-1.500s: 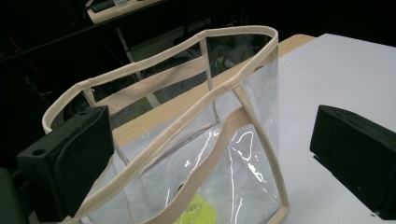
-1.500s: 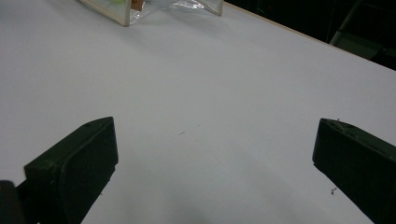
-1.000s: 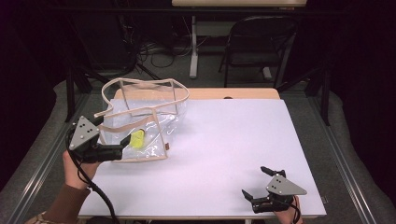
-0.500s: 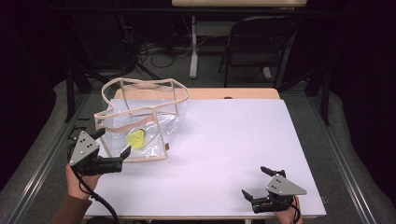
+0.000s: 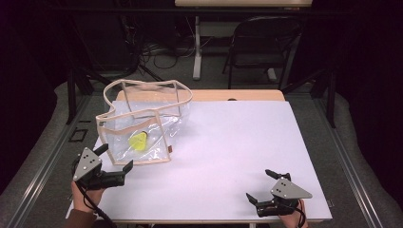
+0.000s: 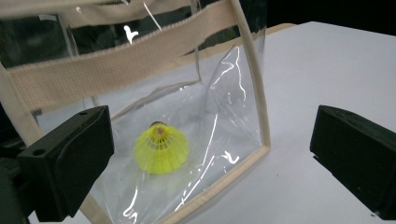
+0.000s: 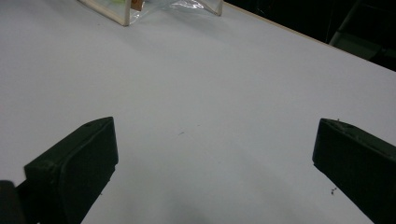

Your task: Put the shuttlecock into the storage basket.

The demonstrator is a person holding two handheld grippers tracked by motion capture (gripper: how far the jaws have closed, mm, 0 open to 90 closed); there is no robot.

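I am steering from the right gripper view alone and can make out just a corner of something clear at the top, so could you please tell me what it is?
Observer: It is a clear bag with tan edging, standing open at the table's far left.
Operator: Thank you. Is there anything inside it?
Observer: Yes, a yellow shuttlecock sits on the bag's floor, cork end up.
Operator: And where is the left gripper, please?
Observer: The left gripper is at the bag's near corner, jaws wide open and holding nothing.
Operator: Is my own gripper near the bag?
Observer: No, the right gripper is open at the table's near right, well apart from it.
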